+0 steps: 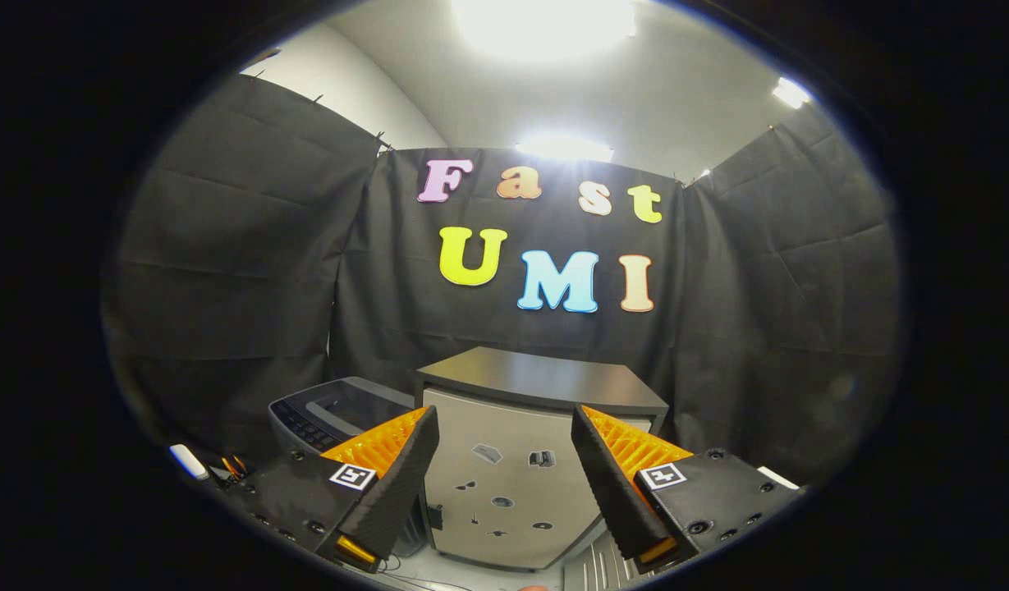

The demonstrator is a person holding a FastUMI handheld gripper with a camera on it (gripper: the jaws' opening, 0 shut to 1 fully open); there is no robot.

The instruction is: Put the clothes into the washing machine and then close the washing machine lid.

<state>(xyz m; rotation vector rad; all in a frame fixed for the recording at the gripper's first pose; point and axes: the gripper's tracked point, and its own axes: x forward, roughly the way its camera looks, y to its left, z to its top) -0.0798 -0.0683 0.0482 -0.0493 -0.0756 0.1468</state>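
My gripper [504,420] is open, its two fingers spread wide with nothing between them. It is held high and looks level across the booth. The washing machine [333,408] is a small dark grey top-loader with a row of buttons along its near rim. It stands low down, beyond my left finger [393,480], which hides its near corner. I cannot tell whether its lid is up or down.
Straight ahead between the fingers stands a box-like cabinet [545,376] with a dark flat top and a pale front bearing small stickers. A white object [188,461] lies to the left of the washing machine. Black cloth walls close the booth on three sides.
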